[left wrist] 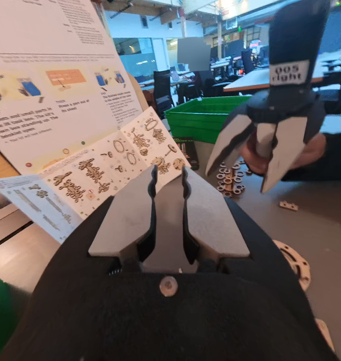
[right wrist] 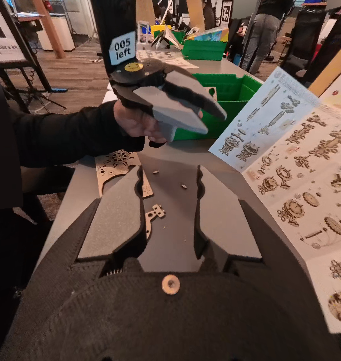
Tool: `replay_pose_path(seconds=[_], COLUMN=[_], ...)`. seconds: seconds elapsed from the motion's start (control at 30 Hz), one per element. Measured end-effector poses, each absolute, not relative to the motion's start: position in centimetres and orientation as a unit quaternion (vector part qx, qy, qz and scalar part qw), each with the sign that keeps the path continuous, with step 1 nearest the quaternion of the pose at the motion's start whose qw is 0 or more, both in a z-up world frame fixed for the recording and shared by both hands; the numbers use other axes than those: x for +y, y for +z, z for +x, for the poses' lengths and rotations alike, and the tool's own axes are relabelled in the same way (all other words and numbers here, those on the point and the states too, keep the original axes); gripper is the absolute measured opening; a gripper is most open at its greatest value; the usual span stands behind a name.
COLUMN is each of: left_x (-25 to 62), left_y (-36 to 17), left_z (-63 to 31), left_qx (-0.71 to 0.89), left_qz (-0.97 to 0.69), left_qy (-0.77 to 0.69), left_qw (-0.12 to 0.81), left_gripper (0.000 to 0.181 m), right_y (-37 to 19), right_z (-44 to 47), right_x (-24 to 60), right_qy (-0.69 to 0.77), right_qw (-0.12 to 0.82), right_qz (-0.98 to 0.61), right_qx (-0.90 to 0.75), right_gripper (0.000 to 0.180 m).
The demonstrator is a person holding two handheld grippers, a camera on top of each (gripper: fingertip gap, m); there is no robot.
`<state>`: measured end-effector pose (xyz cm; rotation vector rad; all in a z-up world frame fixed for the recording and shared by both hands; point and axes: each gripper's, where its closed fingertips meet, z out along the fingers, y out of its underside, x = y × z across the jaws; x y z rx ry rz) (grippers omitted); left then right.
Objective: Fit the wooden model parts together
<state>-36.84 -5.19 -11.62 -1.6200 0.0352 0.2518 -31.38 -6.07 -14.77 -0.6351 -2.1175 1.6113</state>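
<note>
My left gripper (left wrist: pixel 169 170) is open and empty, held above the table and pointing at the fold-out booklet (left wrist: pixel 107 175). My right gripper (right wrist: pixel 169 168) is open and empty above the grey table (right wrist: pixel 171 244). In the left wrist view the right gripper (left wrist: pixel 236 181) hovers just over a wooden assembly of small rings (left wrist: pixel 230 181). A small flat wooden part (right wrist: pixel 155 213) lies under the right gripper's left finger. A punched wooden sheet (right wrist: pixel 115 168) with a wheel pattern lies beyond it. The left gripper (right wrist: pixel 214 124) shows higher up, tilted.
A green bin (left wrist: pixel 201 117) stands at the back, and another green bin (right wrist: pixel 234 93) stands behind the left gripper. A small wooden piece (left wrist: pixel 288 206) and a round wooden ring part (left wrist: pixel 294 263) lie on the table. An instruction board (left wrist: pixel 48 78) leans at the left. Two tiny bits (right wrist: pixel 183 186) lie loose. The right tips stand about 15 cm off the small wooden piece (left wrist: pixel 288 206).
</note>
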Motion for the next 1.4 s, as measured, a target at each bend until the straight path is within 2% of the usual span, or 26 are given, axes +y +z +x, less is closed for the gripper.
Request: replay_pose_path(seconds=[0.1,0.23,0.6,1.13,1.4], left_x=[-5.1,-5.1,-6.2,-6.3,-6.4], left_y=[-12.1,-13.1,-13.4,-15.4,-16.4], left_z=[-37.6,-38.4,-41.1,-42.2,-42.6], left_qx=[-0.017,-0.021,-0.067,-0.091,-0.104], left_qz=[-0.726,-0.743,-0.741,-0.761,-0.779], left_qy=[0.090,0.105,0.144,0.144,0.147], left_qw=[0.682,0.660,0.652,0.626,0.601], left_gripper=[0.021,0.023,0.021,0.018,0.018], right_y=[-15.7,-13.7,-12.3,-15.7,-19.2], right_z=[-31.4,-30.0,-29.8,-30.3,-30.4], right_x=[-6.0,-5.5,-3.7,-4.2,-5.7], right_qy=[0.557,0.554,0.579,0.547,0.508], right_qw=[0.224,0.295,0.312,0.283,0.234], right_qz=[-0.236,-0.204,-0.247,-0.279,-0.282], right_qx=[-0.764,-0.752,-0.712,-0.737,-0.779], right_gripper=[0.052,0.046,0.042,0.028,0.025])
